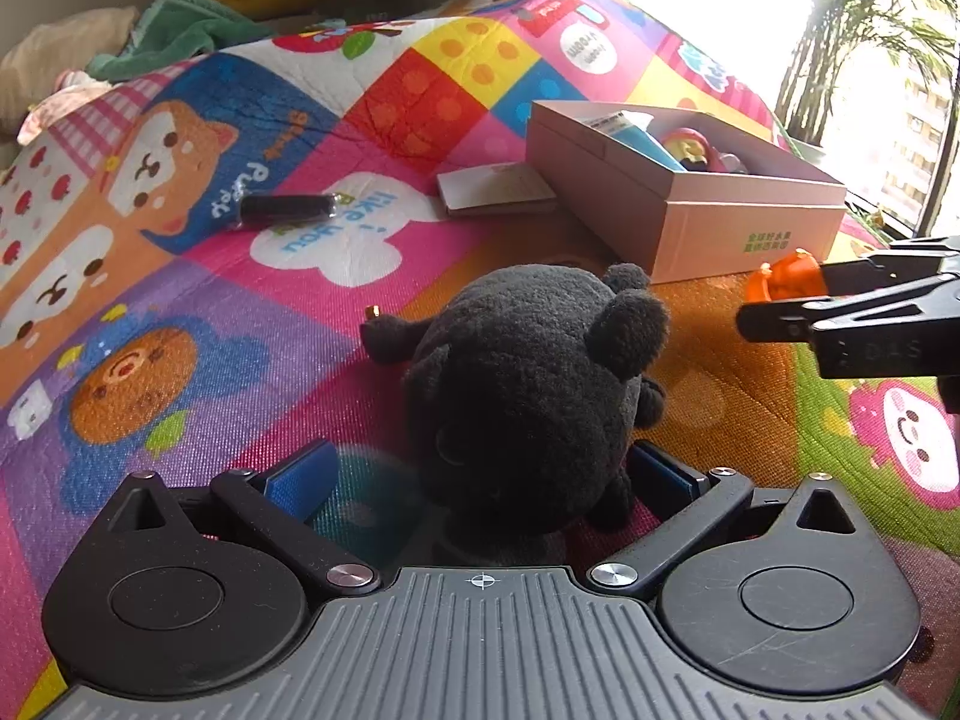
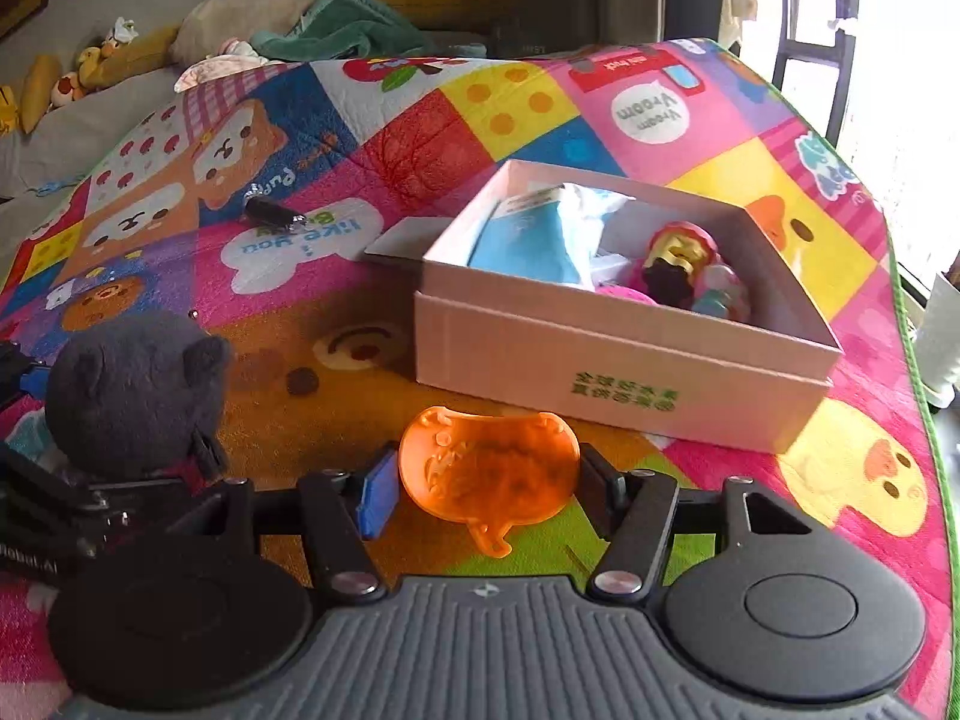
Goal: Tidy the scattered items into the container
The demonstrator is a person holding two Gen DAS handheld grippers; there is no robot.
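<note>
- Pinching an orange mould, the right gripper has a pad against each of its sides; the mould sits over the play mat, just in front of the box.
- From the left wrist view the same mould shows at the tip of the right gripper, near the box's front corner.
- Left gripper stands spread around a black plush: the left pad is clear of it, and whether the right pad touches cannot be told.
- The plush rests on the mat, left of the box and well apart from it.
- Inside the box lie a blue packet and a red-and-yellow toy.
- A black tube and a flat card lie on the mat beyond the plush, the card just beside the box.
</note>
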